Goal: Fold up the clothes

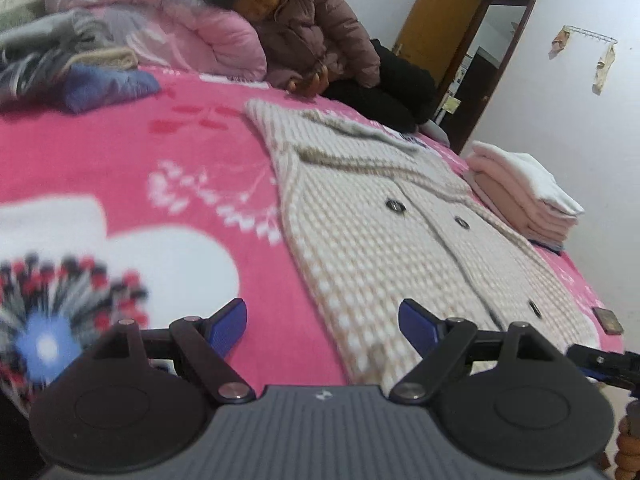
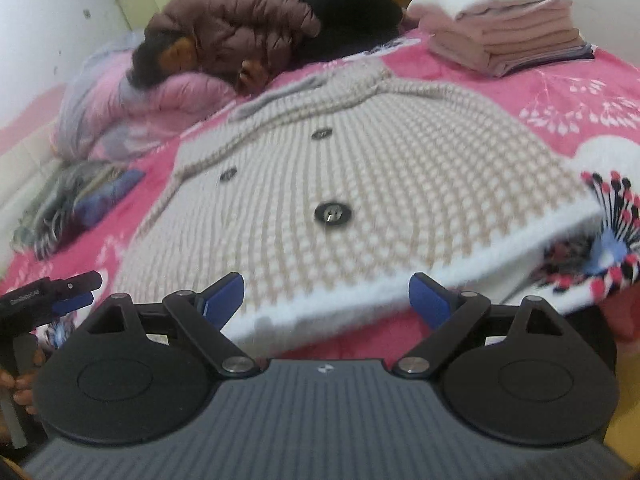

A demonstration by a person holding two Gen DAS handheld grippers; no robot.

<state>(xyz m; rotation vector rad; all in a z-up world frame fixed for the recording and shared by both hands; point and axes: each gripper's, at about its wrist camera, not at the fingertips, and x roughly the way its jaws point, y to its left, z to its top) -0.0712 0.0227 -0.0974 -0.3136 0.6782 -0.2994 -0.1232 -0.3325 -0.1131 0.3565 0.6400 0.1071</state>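
While both grippers hang released, left gripper (image 1: 322,326) and right gripper (image 2: 326,300) grasping nothing, knit cardigan (image 2: 360,184) lies flat on pink bedspread (image 1: 120,168) just ahead of jaws; likely soft, floppy, light; pinch hem corners.

A bed (image 1: 120,152) with a bright pink floral cover fills the room. At its head lie a pink quilt (image 1: 208,36) and a person (image 1: 316,36) in a brown puffer coat. Plain white walls (image 1: 580,128) surround it. A wooden door (image 1: 436,28) stands open on a dark-framed doorway (image 1: 496,64). A small hook rack (image 1: 592,36) hangs on the wall.
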